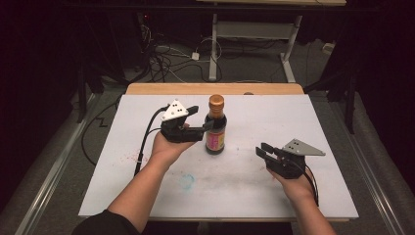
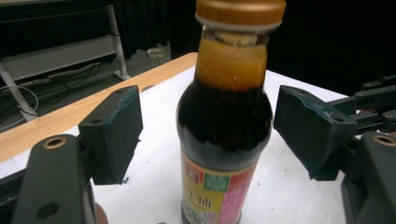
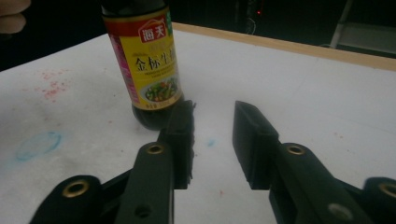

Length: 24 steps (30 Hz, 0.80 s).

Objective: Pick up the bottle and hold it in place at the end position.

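Your white-topped table with a pale wooden far edge point(image 1: 293, 117) carries faint red specks and a blue smudge point(image 1: 186, 180) on its near half. Upright on it, a little left of centre and toward the far side, stands the dark glass sauce bottle with an orange-gold cap and a yellow-and-red label point(image 1: 216, 125); its base rests flat on the white surface.

Your left gripper point(image 1: 200, 120), black with a grey three-cornered plate on top, is held level with one finger on either side of the bottle's body. In the left gripper view its two black fingers point(image 2: 114, 133) flank the bottle point(image 2: 224, 121) with a clear gap at each side, so they are open around it and grip nothing.

Your right gripper point(image 1: 262, 151), likewise black with a grey plate, hovers well apart from the bottle on the right half of the table, pointing left. Its fingers point(image 3: 254, 142) stand a little apart with bare table between them and hold nothing; the bottle point(image 3: 144, 70) lies beyond them
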Tool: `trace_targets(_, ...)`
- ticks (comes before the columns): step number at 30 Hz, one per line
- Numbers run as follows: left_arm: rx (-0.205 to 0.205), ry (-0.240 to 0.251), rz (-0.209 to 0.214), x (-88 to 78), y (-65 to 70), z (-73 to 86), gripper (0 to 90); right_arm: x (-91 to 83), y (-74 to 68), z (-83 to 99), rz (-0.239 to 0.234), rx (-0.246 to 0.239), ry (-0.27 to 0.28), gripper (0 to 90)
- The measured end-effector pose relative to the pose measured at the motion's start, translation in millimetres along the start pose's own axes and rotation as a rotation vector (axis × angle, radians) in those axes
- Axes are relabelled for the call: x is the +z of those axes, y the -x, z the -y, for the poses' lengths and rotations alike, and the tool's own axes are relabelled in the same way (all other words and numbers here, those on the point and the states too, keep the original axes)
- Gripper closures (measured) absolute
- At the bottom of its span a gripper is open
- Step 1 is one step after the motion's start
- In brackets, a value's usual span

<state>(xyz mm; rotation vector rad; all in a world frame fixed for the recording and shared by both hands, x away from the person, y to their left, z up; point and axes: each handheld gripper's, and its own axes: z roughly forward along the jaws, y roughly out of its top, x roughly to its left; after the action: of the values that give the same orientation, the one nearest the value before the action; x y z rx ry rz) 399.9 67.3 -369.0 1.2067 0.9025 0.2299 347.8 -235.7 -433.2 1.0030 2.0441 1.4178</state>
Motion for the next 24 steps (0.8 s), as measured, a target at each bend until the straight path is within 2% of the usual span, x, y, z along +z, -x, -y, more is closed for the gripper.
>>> trace_targets(9, 0.014, -0.016, 0.017, 16.5, 6.8, -1.2, 23.1, 1.7, -6.6, -19.7, -0.022, -0.027, 0.027, 89.4)
trace_targets(24, 0.012, -0.031, 0.011, 30.0, 5.9, -0.2, 24.7, 5.0, -11.2, -45.6, -0.057, -0.026, 0.056, 90.0)
